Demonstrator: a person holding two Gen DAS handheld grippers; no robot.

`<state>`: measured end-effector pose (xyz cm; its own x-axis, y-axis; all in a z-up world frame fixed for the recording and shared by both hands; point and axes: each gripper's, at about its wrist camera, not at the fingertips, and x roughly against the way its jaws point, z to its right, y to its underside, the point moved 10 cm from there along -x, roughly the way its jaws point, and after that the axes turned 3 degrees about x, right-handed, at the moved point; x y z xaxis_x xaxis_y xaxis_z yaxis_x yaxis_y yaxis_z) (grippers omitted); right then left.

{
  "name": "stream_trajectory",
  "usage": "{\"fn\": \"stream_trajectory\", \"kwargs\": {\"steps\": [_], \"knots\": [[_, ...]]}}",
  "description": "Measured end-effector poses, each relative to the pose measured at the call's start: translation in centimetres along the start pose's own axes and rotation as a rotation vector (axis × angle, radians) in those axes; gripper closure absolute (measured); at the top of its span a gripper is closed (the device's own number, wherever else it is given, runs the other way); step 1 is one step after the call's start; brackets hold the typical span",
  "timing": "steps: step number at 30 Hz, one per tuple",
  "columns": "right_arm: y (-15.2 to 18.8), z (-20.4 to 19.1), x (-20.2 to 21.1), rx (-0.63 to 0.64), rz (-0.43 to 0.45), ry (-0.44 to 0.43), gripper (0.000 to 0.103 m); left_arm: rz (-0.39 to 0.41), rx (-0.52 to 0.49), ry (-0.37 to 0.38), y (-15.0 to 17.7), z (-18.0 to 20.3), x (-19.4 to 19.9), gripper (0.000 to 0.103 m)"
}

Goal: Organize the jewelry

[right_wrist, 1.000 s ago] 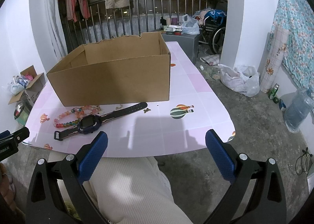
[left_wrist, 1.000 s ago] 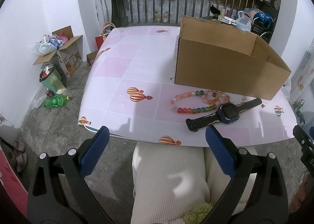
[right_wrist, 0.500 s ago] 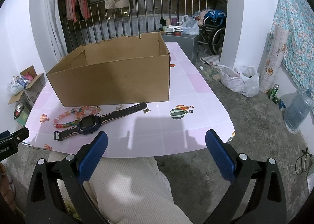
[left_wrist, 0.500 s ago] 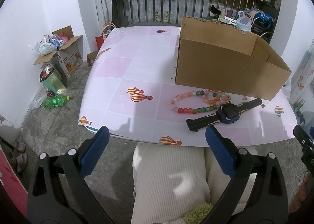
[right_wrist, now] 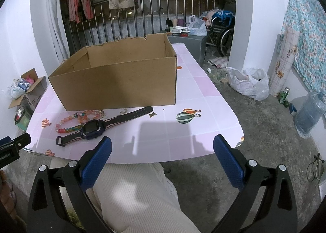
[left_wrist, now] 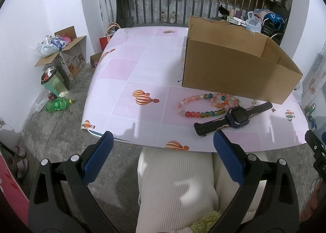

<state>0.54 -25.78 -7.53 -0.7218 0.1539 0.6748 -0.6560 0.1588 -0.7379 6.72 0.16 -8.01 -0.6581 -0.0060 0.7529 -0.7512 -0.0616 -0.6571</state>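
Observation:
A dark smartwatch [left_wrist: 237, 115] [right_wrist: 92, 129] lies flat on the pink table [left_wrist: 142, 73] [right_wrist: 183, 137], its strap stretched out. Behind it rest coloured bead bracelets [left_wrist: 200, 103] [right_wrist: 70, 121], and a thin chain [right_wrist: 123, 110] lies by the box. An open brown cardboard box [left_wrist: 238, 63] [right_wrist: 120, 82] stands just beyond them. My left gripper [left_wrist: 163, 156] hangs open before the table's near edge, left of the watch. My right gripper [right_wrist: 163, 156] is open too, at the near edge to the right of the watch. Neither holds anything.
A person's legs in cream trousers [left_wrist: 175, 188] [right_wrist: 138, 196] are under the near table edge. On the floor to the left are boxes, bags [left_wrist: 61, 47] and a green bottle [left_wrist: 58, 105]. To the right lie a white bag [right_wrist: 248, 83] and a water jug [right_wrist: 309, 113]. A railing runs behind.

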Motion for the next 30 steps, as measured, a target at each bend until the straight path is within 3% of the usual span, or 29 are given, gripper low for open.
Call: {"fn": "stream_trajectory", "kwargs": {"steps": [17, 26, 30], "knots": [[0.1, 0.0, 0.0, -0.001, -0.001, 0.004, 0.006, -0.001, 0.003, 0.0, 0.0, -0.1, 0.0, 0.008], [-0.3, 1.5, -0.9, 0.071, 0.004, 0.134, 0.006, -0.017, 0.03, 0.036, 0.5, -0.5, -1.2, 0.008], [-0.2, 1.7, -2.3, 0.1, -0.024, 0.134, 0.006, -0.04, 0.005, 0.05, 0.8, 0.0, -2.3, 0.008]]}}
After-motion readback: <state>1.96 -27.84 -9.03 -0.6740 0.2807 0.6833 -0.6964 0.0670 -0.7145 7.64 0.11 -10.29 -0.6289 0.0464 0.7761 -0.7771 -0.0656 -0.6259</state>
